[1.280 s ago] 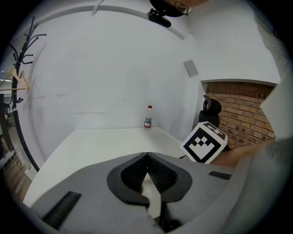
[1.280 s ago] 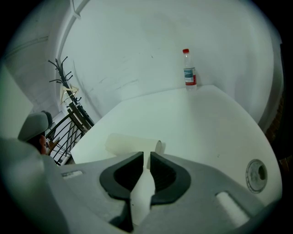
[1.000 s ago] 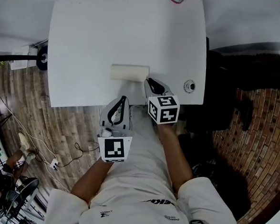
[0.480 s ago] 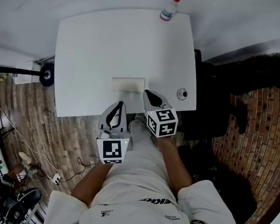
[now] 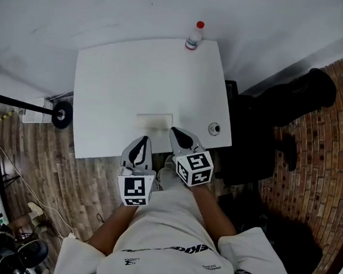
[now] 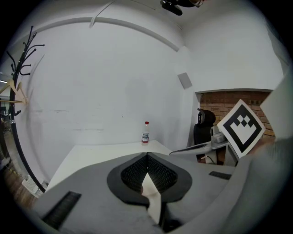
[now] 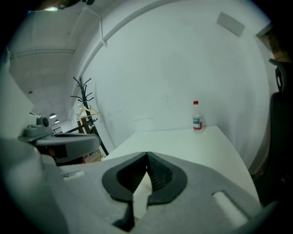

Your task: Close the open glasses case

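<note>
Hovering at the near edge of the white tabletop [image 5: 116, 83], the left gripper [image 5: 142, 142] has its fingers pressed together, with nothing between them. The cream glasses case [image 5: 154, 121] lies just ahead on the tabletop. The right gripper [image 5: 177, 134], close beside the case, also has its fingers together and empty. A bottle [image 5: 194, 37] stands at the far edge.

On the table [image 5: 116, 94], the glasses case [image 5: 154, 121] lies near the front edge, the bottle [image 5: 194, 36] at the far edge.

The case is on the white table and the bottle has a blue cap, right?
Not quite. The case is on the white table, but the bottle has a red cap, not a blue one. The head view shows it.
</note>
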Demonstrator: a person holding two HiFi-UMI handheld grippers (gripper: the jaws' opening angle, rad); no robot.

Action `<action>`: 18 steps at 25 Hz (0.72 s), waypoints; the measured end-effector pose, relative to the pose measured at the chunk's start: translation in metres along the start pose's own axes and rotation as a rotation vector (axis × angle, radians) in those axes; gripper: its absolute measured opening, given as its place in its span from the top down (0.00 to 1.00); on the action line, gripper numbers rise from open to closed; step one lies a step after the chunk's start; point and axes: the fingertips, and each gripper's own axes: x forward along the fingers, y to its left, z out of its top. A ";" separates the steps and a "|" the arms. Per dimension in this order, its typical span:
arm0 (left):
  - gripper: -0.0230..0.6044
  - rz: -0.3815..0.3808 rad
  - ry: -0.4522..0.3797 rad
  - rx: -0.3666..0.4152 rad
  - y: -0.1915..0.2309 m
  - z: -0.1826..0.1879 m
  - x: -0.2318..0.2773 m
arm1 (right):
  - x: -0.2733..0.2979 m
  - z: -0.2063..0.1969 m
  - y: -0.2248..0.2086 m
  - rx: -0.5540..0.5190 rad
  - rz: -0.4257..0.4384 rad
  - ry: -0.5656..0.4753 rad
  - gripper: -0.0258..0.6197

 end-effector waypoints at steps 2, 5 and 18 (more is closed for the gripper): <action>0.97 -0.005 0.001 -0.010 -0.001 0.006 -0.005 | -0.008 0.011 0.007 -0.017 0.001 -0.036 0.97; 0.97 -0.012 0.000 -0.028 -0.002 0.020 -0.007 | -0.018 0.026 0.010 -0.031 -0.007 -0.087 0.97; 0.97 -0.015 -0.055 -0.005 -0.003 0.044 -0.012 | -0.044 0.053 0.017 -0.039 -0.025 -0.189 0.97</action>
